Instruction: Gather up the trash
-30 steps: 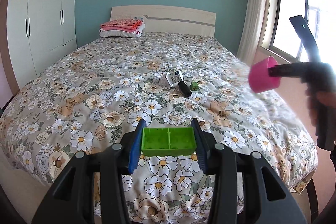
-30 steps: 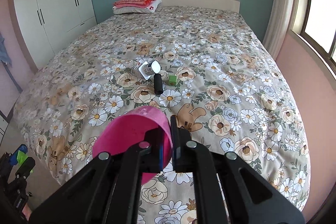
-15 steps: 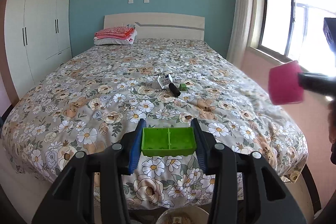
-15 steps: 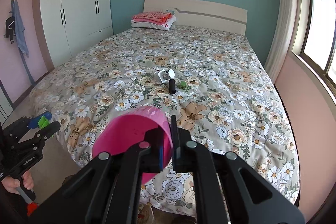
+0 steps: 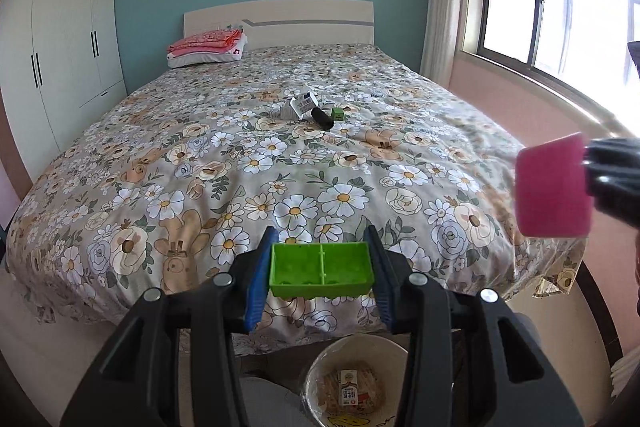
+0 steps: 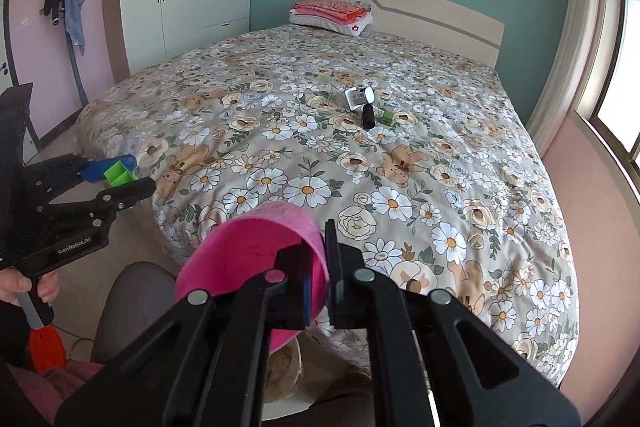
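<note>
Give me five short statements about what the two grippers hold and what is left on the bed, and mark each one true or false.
1. The left gripper is shut on a green two-compartment tray. True.
2. The right gripper is open and carries nothing. False: its fingers pinch the wall of a pink cup.
3. A black cylinder lies on the bed next to a small green cube. True.
4. The trash bin on the floor holds nothing. False: a small carton lies inside.
5. The green tray sits on the bedspread. False: it is held in the air off the foot of the bed.
</note>
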Tool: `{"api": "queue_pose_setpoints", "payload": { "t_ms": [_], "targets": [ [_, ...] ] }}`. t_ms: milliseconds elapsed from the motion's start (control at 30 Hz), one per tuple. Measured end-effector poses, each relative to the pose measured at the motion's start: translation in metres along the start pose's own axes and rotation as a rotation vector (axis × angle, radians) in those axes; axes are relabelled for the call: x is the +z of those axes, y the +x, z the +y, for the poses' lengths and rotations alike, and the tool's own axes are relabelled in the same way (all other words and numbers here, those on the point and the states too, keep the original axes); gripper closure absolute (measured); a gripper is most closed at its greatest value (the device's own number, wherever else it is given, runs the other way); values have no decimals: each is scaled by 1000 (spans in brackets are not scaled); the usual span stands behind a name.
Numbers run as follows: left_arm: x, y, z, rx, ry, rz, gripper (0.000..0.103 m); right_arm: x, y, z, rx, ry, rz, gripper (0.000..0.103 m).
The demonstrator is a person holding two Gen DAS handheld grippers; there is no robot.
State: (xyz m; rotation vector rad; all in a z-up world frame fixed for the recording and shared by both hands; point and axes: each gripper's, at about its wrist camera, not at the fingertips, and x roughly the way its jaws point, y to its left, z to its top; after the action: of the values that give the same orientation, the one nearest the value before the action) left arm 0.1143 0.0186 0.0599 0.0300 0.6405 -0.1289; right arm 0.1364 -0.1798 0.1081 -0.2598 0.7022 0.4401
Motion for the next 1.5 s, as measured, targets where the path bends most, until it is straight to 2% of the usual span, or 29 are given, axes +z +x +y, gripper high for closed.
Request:
{"api": "queue_pose_setpoints", "payload": {
  "t_ms": [233, 533, 1100, 1500],
  "targets": [
    [-37, 18, -3, -21, 15, 84, 57, -39, 20, 27, 66, -8, 62, 96],
    [-88, 55, -12, -49, 45, 224, 57, -88, 65, 45, 127, 17, 188, 96],
    [-184, 149, -22, -92, 56, 539, 57, -203, 194, 64, 188, 81, 523, 96],
    [-223, 214, -26, -131, -9, 725, 57, -260, 276, 73, 238, 164, 723, 96]
  ]
}}
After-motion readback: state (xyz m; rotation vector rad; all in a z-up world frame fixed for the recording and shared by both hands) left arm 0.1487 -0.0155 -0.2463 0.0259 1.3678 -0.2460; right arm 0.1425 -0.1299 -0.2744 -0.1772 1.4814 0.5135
